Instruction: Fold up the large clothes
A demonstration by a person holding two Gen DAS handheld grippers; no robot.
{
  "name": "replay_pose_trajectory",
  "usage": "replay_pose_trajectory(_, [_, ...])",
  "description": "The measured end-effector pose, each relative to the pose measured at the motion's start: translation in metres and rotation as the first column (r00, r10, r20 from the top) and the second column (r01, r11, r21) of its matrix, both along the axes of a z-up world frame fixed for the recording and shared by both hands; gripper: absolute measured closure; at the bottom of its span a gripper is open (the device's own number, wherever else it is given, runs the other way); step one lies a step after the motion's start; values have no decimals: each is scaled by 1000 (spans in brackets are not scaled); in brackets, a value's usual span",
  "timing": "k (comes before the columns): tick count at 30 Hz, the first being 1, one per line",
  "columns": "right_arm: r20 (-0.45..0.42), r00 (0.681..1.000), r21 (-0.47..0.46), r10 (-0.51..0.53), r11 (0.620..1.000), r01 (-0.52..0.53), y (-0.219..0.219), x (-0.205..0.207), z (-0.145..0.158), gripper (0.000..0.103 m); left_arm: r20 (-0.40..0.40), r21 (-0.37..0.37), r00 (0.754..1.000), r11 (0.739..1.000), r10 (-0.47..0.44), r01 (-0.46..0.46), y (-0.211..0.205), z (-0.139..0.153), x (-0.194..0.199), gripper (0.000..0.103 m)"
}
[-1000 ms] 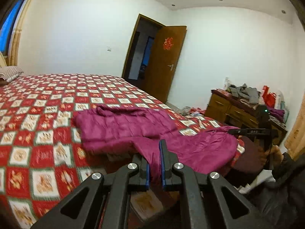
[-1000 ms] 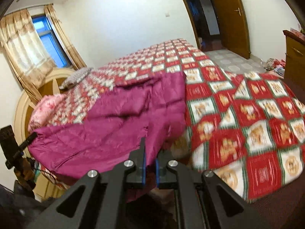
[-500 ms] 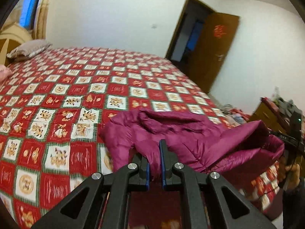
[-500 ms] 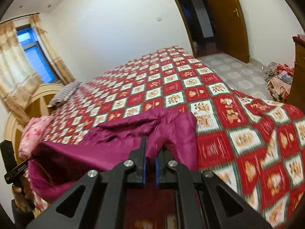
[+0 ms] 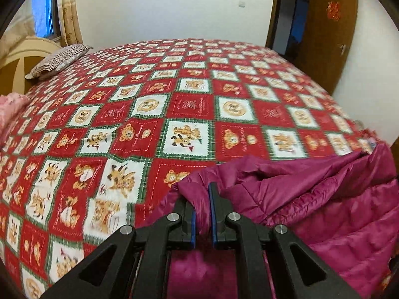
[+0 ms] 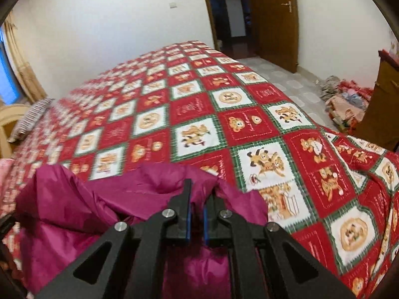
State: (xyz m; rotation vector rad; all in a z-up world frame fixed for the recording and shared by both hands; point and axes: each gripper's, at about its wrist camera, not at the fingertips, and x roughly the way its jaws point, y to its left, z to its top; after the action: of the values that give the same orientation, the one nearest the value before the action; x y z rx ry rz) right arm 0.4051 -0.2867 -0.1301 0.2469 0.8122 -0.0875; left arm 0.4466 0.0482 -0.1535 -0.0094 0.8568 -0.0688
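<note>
A magenta quilted jacket (image 5: 311, 199) hangs between my two grippers over the near edge of the bed. My left gripper (image 5: 202, 199) is shut on one edge of the jacket, the cloth pinched between the blue pads. The rest of the jacket runs off to the right in the left wrist view. My right gripper (image 6: 197, 199) is shut on the other edge of the jacket (image 6: 74, 204), which spreads to the left in the right wrist view. Both grippers hold the jacket lifted above the red checked bedspread (image 5: 189, 104).
The bed (image 6: 199, 114) fills both views, with a striped pillow (image 5: 59, 59) and a pink pillow (image 5: 10, 104) at its head. A brown door (image 6: 274, 17) stands open beyond. A clothes pile (image 6: 344, 102) lies on the floor by a wooden cabinet (image 6: 384, 104).
Both grippers have lifted the jacket off the bedspread and pulled it back toward the bed's near edge. The bedspread where it lay is now bare, and both views have tilted down.
</note>
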Motion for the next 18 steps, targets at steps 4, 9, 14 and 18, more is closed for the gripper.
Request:
replay_pose_trajectory(4, [-21, 999, -72, -24, 997, 22, 9, 13, -23, 94, -25, 35, 1000, 999, 11, -10, -7, -20, 16, 95])
replay_pose_trajectory(9, [-21, 999, -125, -39, 992, 36, 17, 25, -40, 94, 5, 121, 1000, 992, 28, -28, -20, -36, 18, 95])
replay_pose_trajectory(14, [-26, 998, -173, -50, 984, 44, 24, 29, -48, 94, 46, 173, 998, 983, 49, -56, -29, -46, 18, 94])
replay_pose_trajectory(18, [-34, 998, -187, -51, 981, 44, 26, 33, -51, 94, 74, 200, 996, 977, 58, -72, -32, -40, 15, 94])
